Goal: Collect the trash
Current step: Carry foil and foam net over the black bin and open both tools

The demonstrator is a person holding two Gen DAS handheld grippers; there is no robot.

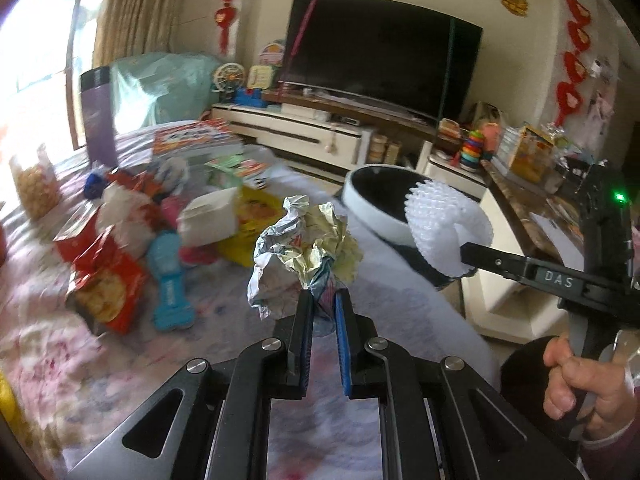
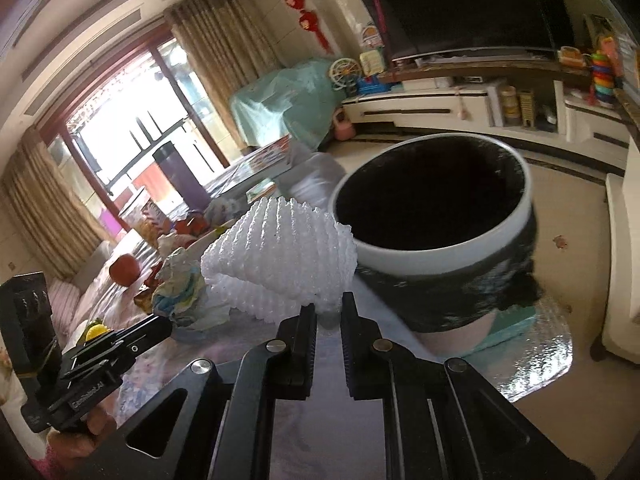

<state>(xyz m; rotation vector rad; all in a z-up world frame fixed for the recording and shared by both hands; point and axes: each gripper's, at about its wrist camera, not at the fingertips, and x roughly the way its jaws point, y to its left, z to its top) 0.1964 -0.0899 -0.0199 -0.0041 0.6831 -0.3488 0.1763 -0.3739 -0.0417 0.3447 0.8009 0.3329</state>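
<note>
1. Both pairs of jaws are clenching trash: the left gripper (image 1: 323, 300) is pinching a crumpled paper wad (image 1: 304, 248), and the right gripper (image 2: 329, 312) is gripping a white foam fruit net (image 2: 280, 256).
2. Each piece is hanging clear of the table (image 1: 400, 300), just beside the black-lined trash bin (image 2: 432, 216) that is standing at the table's far end.
3. Nothing is lying in the bin yet, as far as its dark inside is showing.
4. Plenty is waiting: red snack bags (image 1: 104, 276), a white box (image 1: 208, 220) and other wrappers are cluttering the cloth, so the job looks barely begun.
</note>
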